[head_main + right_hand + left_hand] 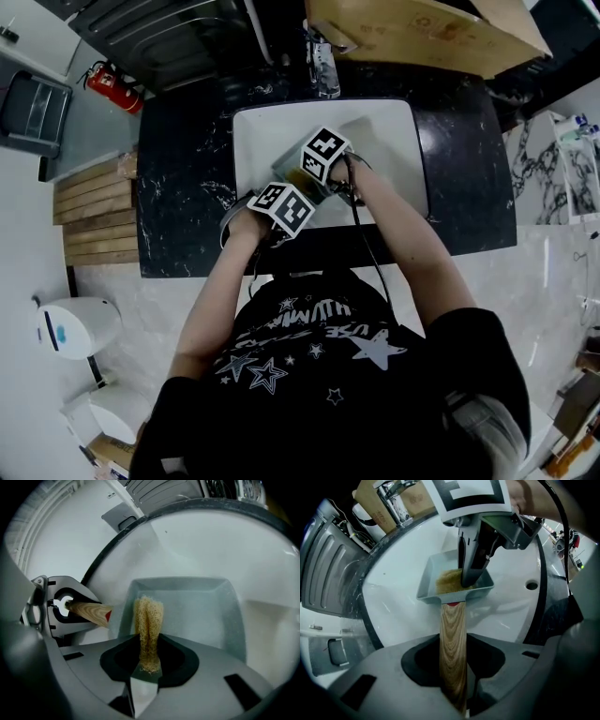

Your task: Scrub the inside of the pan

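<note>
Pan (429,585): grey, rectangular, in the basin of the white sink (394,122); its wooden handle (453,630) points toward the sink's front edge.
Left gripper (454,677): pointing straight down; jaws clamped on the wooden handle, one pad on each side.
Right gripper (147,660): tilted down into the pan; jaws closed on a folded yellow scrubber (148,620).
Head view only: black counter (187,187) around the sink, tap (323,66) at the sink's back edge; the marker cubes cover both sets of jaws and most of the pan.
Left gripper view only: the scrubber lying inside the pan by the handle-side wall, with the right gripper's dark fingers over it.
Right gripper view only: the pan's bare floor beyond the scrubber; the left gripper from the side, round the handle's end.
</note>
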A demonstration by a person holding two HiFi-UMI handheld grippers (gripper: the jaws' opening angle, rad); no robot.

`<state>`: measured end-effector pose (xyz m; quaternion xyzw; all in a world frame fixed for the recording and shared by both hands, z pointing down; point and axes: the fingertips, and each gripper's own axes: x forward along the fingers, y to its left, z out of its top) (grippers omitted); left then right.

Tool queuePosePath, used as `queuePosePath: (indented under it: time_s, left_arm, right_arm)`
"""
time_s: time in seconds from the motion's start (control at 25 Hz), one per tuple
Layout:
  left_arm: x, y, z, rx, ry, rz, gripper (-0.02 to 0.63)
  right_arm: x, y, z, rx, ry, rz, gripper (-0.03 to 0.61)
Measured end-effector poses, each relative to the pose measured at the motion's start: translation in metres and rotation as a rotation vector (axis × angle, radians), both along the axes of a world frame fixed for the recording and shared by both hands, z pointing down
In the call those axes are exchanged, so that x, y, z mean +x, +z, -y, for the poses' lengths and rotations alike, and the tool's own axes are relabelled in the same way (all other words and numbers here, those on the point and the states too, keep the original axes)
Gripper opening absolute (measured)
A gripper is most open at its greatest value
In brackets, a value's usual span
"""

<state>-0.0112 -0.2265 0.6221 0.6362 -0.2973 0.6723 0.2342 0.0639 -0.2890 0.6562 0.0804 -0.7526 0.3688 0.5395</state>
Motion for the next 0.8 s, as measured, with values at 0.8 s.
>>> queuePosePath:
  time_s: [0.8]
  left_arm:
    - [-0.001, 0.000, 0.000, -0.006, 0.003, 0.008, 0.136]
  right_arm:
    - [0.079, 0.003, 0.075, 0.235, 0.147, -0.136, 0.086]
